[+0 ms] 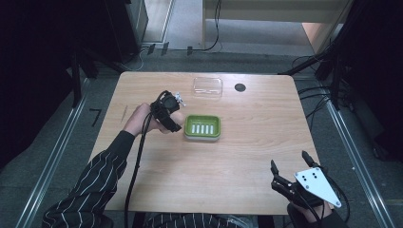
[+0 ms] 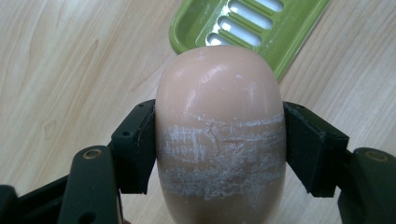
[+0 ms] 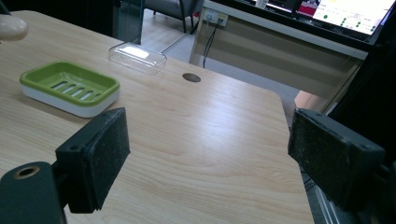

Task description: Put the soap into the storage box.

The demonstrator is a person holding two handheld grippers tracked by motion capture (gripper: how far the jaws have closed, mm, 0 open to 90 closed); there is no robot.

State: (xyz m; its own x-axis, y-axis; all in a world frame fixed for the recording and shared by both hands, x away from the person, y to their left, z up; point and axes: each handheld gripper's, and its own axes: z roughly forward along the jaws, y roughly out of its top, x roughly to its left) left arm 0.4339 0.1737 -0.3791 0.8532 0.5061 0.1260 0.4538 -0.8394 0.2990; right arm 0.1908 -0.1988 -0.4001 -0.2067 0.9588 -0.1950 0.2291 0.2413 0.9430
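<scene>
Your high view's soft and low-res: counter [image 1: 237, 156] evenly lit from above, surroundings nearly black, esp. left side. Left claw view is sharp close up, w/ glare on the soap [image 2: 219, 135]. Right claw view has window sheen on the wood, and both near pads are blurry.

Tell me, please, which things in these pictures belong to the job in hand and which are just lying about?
Part of the job:
- bar of soap, clamped in the left gripper
- green soap dish, empty, right beside the soap
- clear lid, probably the dish's cover

Just there:
- right gripper, open and holding nothing at the table's near corner
- round cable hole in the table
</scene>
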